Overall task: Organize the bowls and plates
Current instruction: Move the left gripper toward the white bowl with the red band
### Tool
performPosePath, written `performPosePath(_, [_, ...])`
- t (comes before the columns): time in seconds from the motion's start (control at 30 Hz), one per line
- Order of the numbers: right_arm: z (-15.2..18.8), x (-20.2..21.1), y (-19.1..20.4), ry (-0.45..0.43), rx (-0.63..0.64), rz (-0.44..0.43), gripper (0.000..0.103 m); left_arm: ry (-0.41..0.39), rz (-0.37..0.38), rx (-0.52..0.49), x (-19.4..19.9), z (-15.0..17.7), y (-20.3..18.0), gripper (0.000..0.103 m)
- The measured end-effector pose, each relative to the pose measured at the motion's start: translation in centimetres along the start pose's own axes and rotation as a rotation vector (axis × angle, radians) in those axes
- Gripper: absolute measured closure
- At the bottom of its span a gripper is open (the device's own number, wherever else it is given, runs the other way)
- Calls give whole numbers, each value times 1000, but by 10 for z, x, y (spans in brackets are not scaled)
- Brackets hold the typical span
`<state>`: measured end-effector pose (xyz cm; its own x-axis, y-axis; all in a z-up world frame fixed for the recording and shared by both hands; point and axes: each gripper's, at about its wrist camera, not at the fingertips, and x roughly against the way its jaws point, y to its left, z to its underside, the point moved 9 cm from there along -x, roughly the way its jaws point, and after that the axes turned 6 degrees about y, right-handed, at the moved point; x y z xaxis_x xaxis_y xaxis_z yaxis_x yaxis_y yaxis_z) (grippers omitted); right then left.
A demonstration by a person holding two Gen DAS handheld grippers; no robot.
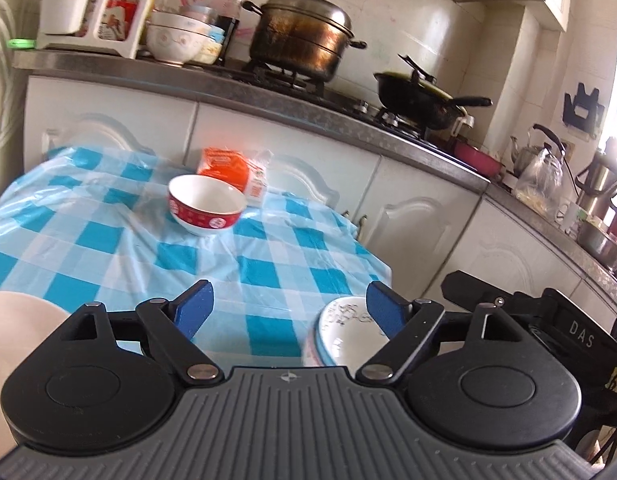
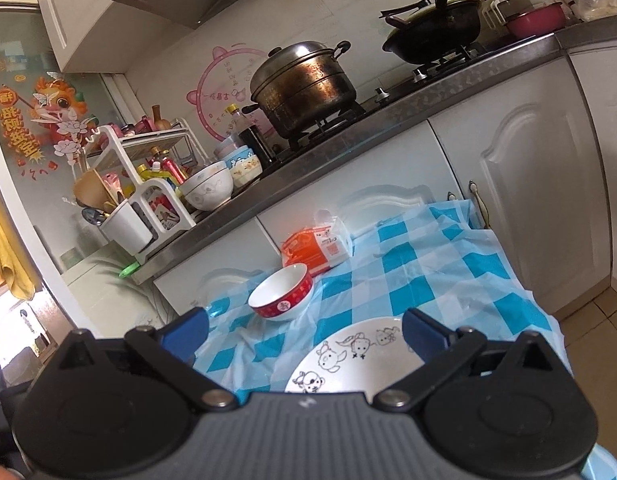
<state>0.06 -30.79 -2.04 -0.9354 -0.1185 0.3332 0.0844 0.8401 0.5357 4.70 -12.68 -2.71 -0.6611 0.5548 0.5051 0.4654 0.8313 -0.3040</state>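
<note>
A red bowl (image 1: 206, 204) with a white inside stands on the blue-checked tablecloth (image 1: 108, 240); it also shows in the right wrist view (image 2: 282, 298). My left gripper (image 1: 288, 308) is open and empty, above the cloth. A white bowl with drawings (image 1: 342, 332) sits just under its right finger. A plain white plate (image 1: 16, 340) lies at the left edge. My right gripper (image 2: 304, 336) is open and empty, over a white plate with cartoon animals (image 2: 348, 360).
An orange and white packet (image 1: 232, 170) lies behind the red bowl. The counter (image 1: 228, 84) behind carries a steamer pot (image 1: 304, 36), a black wok (image 1: 424, 100), stacked bowls (image 1: 176, 38) and a utensil rack (image 1: 88, 4). White cabinet doors (image 1: 428, 216) stand close behind the table.
</note>
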Motion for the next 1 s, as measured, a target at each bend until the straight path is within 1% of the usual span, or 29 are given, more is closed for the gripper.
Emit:
performPosePath(0.17, [7,-4,16,1,64,18,1,-40,-35,30,16,1,28,0])
performPosePath(0.33, [17,-6,28,8,141,51,1,-56,-80,61,29,4,55,0])
performPosePath(0.53, [28,-12,36,38,200,81,1,-22,-114,125,41,5,86,0])
performPosePath(0.6, [31,-15,37,51,188,78,1,-7,-126,154,44,1,97,0])
performPosePath(0.73, [34,-24,39,100,161,49,1,67,-143,207,39,-12,118,0])
performPosePath(0.83, [33,-31,41,126,124,17,1,107,-161,210,32,-24,130,0])
performPosePath(0.9, [30,-38,43,141,96,2,1,110,-160,197,28,-34,133,0])
performPosePath(1.0, [24,-52,44,169,73,3,1,88,-155,159,24,-48,130,0])
